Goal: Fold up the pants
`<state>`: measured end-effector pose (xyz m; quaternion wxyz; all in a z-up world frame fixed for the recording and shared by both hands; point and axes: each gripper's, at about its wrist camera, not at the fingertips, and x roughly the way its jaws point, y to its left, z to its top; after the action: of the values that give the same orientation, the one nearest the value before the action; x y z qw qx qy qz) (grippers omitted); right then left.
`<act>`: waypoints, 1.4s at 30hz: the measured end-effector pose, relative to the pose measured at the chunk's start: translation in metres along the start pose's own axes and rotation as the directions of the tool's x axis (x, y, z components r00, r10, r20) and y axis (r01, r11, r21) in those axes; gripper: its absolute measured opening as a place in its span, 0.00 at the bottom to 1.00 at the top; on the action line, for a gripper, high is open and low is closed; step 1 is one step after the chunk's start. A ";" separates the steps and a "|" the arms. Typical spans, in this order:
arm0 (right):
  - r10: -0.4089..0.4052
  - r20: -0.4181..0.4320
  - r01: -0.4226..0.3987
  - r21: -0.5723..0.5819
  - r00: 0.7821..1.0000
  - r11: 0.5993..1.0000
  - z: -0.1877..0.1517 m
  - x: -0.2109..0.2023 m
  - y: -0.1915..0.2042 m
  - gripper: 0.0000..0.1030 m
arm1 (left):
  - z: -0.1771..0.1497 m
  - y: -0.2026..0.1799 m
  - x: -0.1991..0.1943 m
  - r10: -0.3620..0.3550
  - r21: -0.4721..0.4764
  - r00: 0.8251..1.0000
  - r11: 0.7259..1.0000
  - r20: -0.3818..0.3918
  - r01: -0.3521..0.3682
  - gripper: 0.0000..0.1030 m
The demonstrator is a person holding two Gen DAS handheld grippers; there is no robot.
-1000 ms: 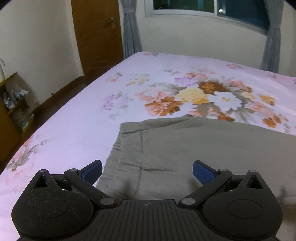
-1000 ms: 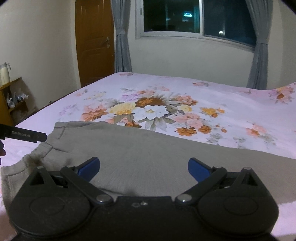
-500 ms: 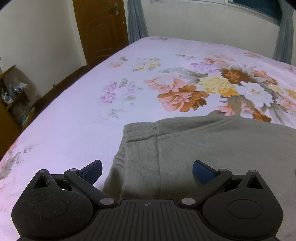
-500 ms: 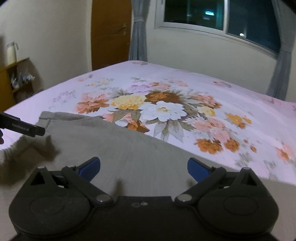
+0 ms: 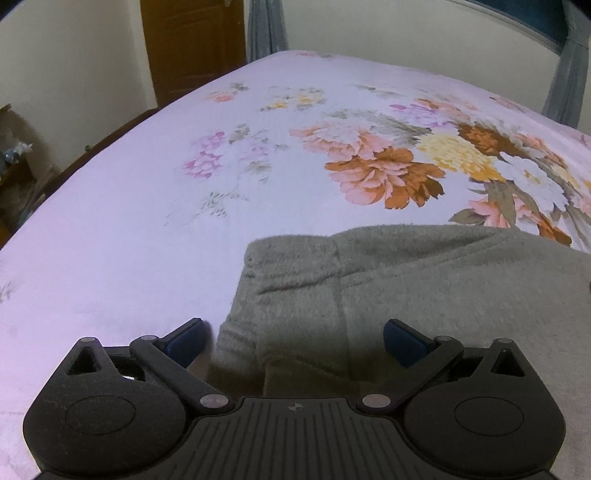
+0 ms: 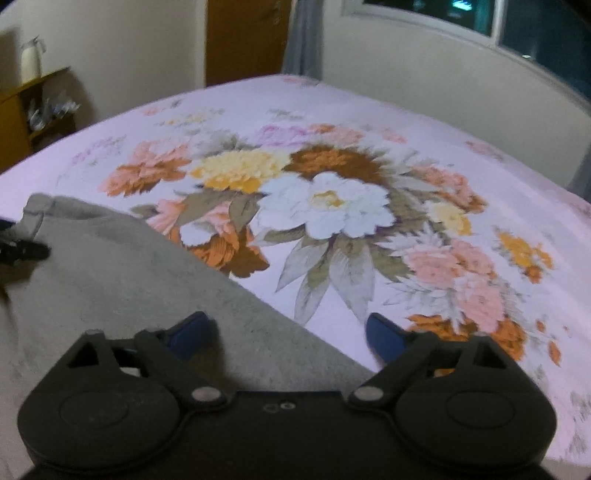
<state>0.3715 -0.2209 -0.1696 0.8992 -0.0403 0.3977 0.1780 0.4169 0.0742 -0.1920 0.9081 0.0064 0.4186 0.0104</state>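
Left wrist view: the left gripper (image 5: 293, 341) is pointed steeply down over the end of the grey pants (image 5: 406, 295), which are laid flat on the floral bedsheet (image 5: 147, 240). The blue pads (image 5: 184, 339) are held apart and have just been closing somewhat; the pants' end edge and its seam are seen between them, but no cloth is pressed by either pad. The left pad is seen over bare sheet just beside the pants' edge, the right pad over the grey cloth. A wooden door (image 5: 192, 48) and a grey curtain (image 5: 266, 26) are seen beyond the far edge of the bed.

Right wrist view: the right gripper (image 6: 286, 336) is held over the far long edge of the pants (image 6: 110, 280), which run diagonally from the left edge of the picture toward the lower middle. Its jaws stand apart and have just been closing partway; the left pad is seen over grey cloth, the right pad (image 6: 384, 339) over bare bedsheet (image 6: 443, 177), with the pants' edge between them and nothing clamped. A dark finger of the left gripper is visible at the left edge, over the pants' end. A wooden shelf (image 6: 33, 110) bearing a white jug (image 6: 29, 59) is seen against the wall at upper left, and a window (image 6: 517, 22) at upper right.
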 end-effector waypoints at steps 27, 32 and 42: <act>0.149 0.097 -0.146 -0.039 0.984 0.989 -0.159 -0.209 0.158 0.09 | -0.110 0.035 -0.184 -0.186 -0.134 0.982 0.974 -0.017 0.182 0.71; 0.157 0.044 -0.160 0.084 0.987 0.983 -0.173 -0.206 0.155 0.24 | -0.146 0.044 -0.201 -0.212 -0.202 0.974 0.960 -0.077 0.193 0.72; 0.153 0.023 -0.151 0.361 0.988 0.920 -0.192 -0.218 0.116 0.34 | -0.179 0.039 -0.217 -0.380 -0.394 0.923 0.858 -0.058 0.329 0.72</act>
<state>0.0609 -0.2161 -0.1326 0.8734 0.1564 0.4283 0.1709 0.1388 0.1084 -0.1425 0.8482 -0.2463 0.4627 -0.0765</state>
